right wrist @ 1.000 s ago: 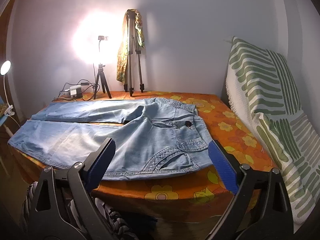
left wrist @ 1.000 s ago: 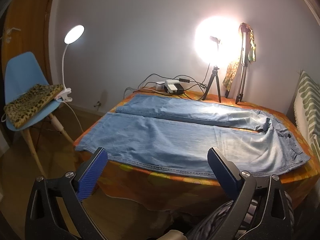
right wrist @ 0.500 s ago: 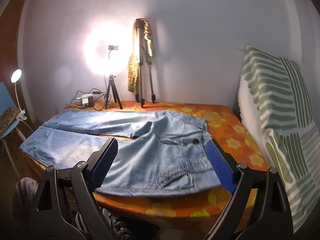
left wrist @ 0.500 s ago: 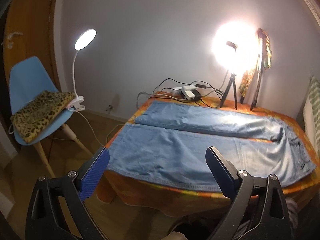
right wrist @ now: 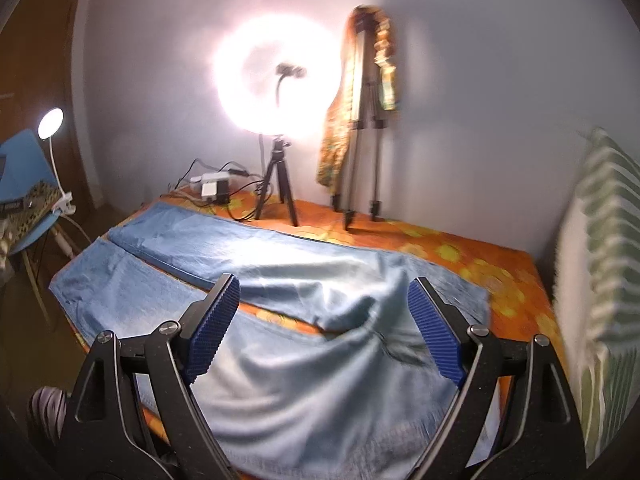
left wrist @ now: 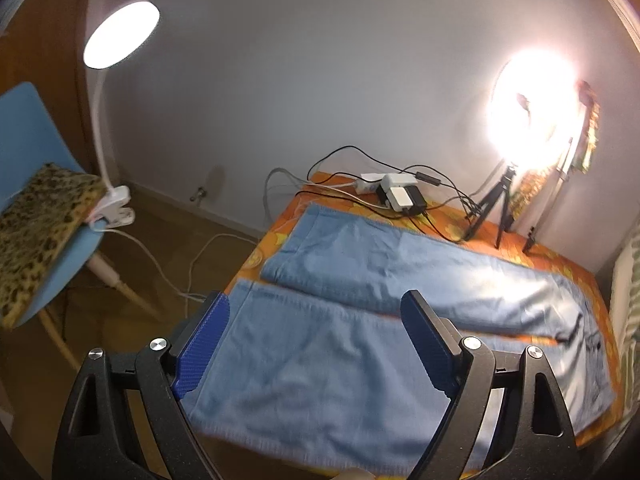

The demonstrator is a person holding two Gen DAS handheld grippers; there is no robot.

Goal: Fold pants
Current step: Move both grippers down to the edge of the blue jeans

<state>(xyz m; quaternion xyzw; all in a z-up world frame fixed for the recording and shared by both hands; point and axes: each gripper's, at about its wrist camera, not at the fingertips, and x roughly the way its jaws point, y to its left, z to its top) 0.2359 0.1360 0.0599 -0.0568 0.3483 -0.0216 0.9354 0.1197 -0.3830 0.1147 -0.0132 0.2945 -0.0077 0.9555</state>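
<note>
Likely home bedroom, bed (right wrist: 500, 280), chair (left wrist: 24, 128), ring light (right wrist: 276, 80)

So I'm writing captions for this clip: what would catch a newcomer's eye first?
The glaring ring light on its tripod at the far edge of the bed, against the wall. Then the jeans spread flat across the orange flowered bedspread, legs side by side. To the left, a leopard-print cloth lies on a blue chair beneath a clip lamp.
</note>
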